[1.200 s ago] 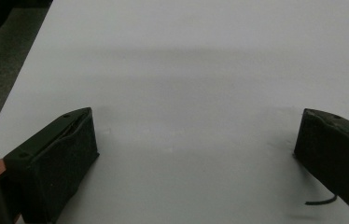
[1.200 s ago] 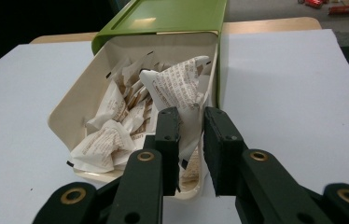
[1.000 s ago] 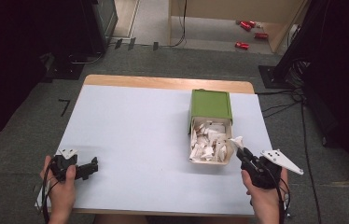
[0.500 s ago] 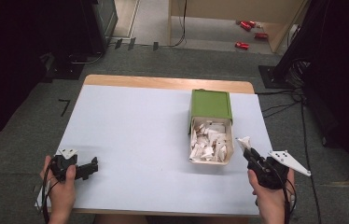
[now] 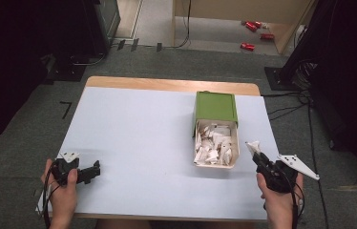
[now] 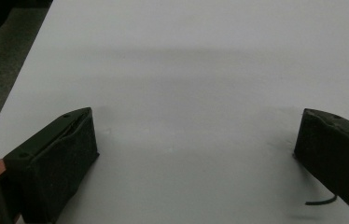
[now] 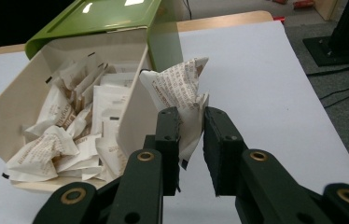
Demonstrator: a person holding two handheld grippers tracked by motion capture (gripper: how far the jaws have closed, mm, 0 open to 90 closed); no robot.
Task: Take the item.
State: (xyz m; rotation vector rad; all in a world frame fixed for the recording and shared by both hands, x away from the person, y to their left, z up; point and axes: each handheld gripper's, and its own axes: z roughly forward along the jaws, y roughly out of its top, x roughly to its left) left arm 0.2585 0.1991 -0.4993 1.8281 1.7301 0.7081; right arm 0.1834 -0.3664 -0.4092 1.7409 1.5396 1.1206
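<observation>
The right gripper (image 7: 191, 116), seen in the right gripper view, has its two black jaws pinched on a crumpled white packet (image 7: 182, 86) printed with small brown text. In the high view this gripper (image 5: 257, 151) sits at the table's near right corner, held in a hand, the packet (image 5: 252, 146) at its tip, just right of the box and clear of it.

The left gripper (image 5: 93, 170) lies low at the near left of the table, well apart from the box. In the left gripper view its jaws stand wide apart with bare tabletop between them (image 6: 196, 135), holding nothing.

The box (image 5: 216, 143) is a cream drawer pulled out of a green sleeve (image 5: 215, 107), right of centre on the table. It is heaped with more white packets (image 7: 70, 135).

The table (image 5: 138, 143) has a pale blue-white top with a wooden strip along its far edge. Around it is grey carpet (image 5: 24, 143). Black cables (image 5: 286, 112) trail on the floor at right. Dark stands flank the scene, and red cans (image 5: 255, 28) lie on the floor beyond.
</observation>
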